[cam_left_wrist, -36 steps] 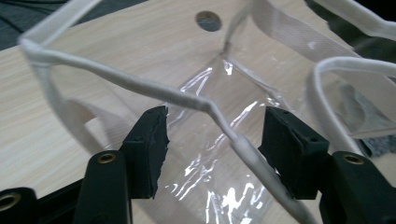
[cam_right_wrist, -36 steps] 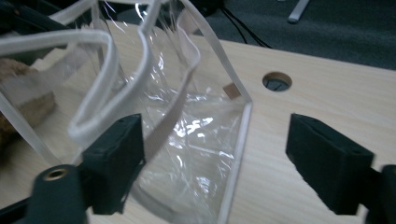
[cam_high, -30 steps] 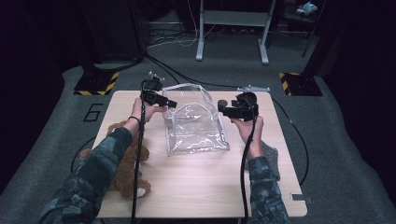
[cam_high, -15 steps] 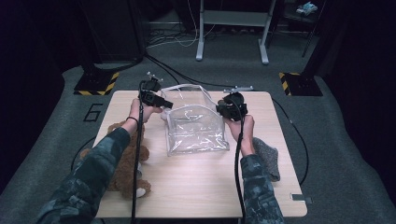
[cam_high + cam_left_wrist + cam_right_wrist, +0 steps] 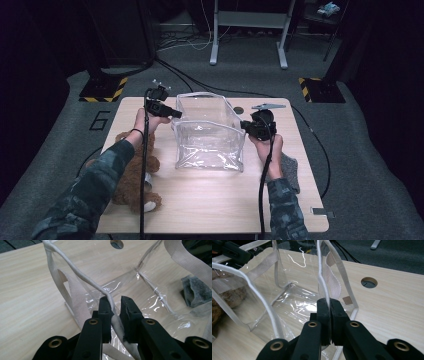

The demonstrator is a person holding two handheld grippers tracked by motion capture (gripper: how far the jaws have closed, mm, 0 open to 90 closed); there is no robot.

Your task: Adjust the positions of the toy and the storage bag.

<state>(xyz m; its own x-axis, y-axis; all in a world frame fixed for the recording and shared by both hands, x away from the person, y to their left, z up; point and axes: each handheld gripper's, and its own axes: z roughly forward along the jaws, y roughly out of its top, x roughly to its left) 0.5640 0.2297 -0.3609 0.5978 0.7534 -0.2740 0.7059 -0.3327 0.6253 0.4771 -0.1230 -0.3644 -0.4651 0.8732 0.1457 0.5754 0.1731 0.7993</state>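
A clear plastic bag (image 5: 210, 135) with white trim and webbing handles stands open in the middle of the wooden table (image 5: 210, 200). My left gripper (image 5: 175, 114) is at its left rim. In the left gripper view its jaws (image 5: 115, 301) have just been closing, and the white rim cord (image 5: 75, 270) now runs between the pads. My right gripper (image 5: 243, 125) is at the right rim. In the right gripper view its jaws (image 5: 329, 302) are pressed together on the thin white rim edge (image 5: 321, 272). The bag's mouth is stretched between the two grippers.
A brown teddy bear (image 5: 132, 175) lies on the table's left side under the left forearm. A grey cloth (image 5: 290, 170) lies on the right by the right wrist. A round hole (image 5: 239, 110) sits in the tabletop behind the bag. Cables trail down from both grippers.
The right gripper came in from the right, dropped to the bag's right rim and closed on it. The left jaws closed on the left rim. The slumped bag now stands open and box-shaped.
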